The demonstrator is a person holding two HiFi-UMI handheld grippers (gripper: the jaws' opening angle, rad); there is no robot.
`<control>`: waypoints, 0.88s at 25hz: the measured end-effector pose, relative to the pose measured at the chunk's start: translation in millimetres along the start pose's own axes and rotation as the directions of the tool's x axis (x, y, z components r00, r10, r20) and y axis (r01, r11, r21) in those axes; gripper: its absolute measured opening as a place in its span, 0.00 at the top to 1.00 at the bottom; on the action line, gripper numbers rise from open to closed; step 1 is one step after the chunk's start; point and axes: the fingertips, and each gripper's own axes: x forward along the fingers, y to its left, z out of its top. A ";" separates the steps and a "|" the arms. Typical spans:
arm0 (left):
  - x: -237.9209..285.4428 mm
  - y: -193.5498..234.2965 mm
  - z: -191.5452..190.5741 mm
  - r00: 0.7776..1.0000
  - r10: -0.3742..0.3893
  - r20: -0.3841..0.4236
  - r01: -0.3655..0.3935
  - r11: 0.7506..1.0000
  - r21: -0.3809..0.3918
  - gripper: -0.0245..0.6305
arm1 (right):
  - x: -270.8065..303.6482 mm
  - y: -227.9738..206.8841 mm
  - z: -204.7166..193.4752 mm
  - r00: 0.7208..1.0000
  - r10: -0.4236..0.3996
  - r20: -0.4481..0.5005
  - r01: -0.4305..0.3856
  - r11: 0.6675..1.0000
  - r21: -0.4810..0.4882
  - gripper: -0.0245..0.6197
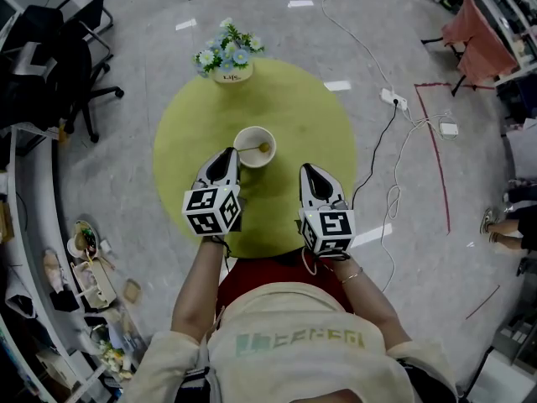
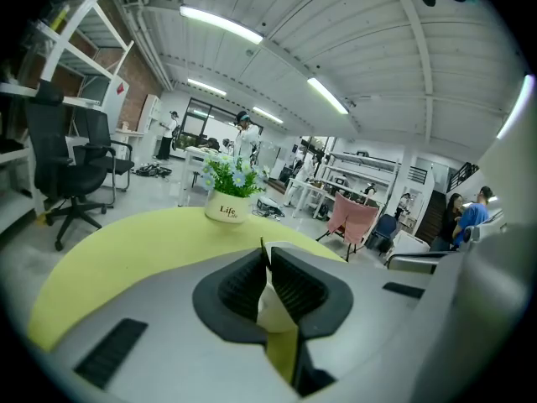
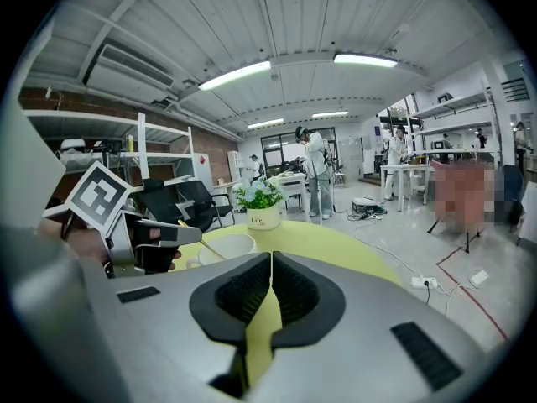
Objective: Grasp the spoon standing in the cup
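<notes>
left claw (image 1: 232, 154) pinching thin spoon (image 1: 250, 149) handle; round white cup (image 1: 255, 165)

Table (image 1: 310, 124) yellow-green; cup (image 1: 254, 165) white; spoon (image 1: 252, 149) gold; marker cubes (image 1: 211, 210) black-white squares.

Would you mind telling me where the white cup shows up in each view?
Head view: cup just above centre.
Left gripper view: cup is a white sliver between the jaws, low centre.
Right gripper view: cup left of centre.
Shared landmark: flower pot, beyond the cup in all three.
</notes>
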 end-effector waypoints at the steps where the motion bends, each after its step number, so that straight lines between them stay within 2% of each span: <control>1: -0.4 -1.5 0.7 1.000 -0.002 0.003 0.002 1.000 0.002 0.91 | -1.1 -0.2 -0.3 1.000 -0.001 0.001 0.001 1.000 0.001 0.90; 10: -6.8 -10.4 7.9 0.999 -0.010 0.032 0.009 0.999 0.037 0.92 | -11.2 1.3 -2.1 1.000 0.004 0.012 -0.004 1.000 -0.003 0.90; 22: -38.4 -15.7 21.8 0.994 -0.003 0.106 -0.002 0.999 0.044 0.92 | -32.2 13.8 2.6 0.999 0.012 0.043 -0.011 1.000 -0.020 0.90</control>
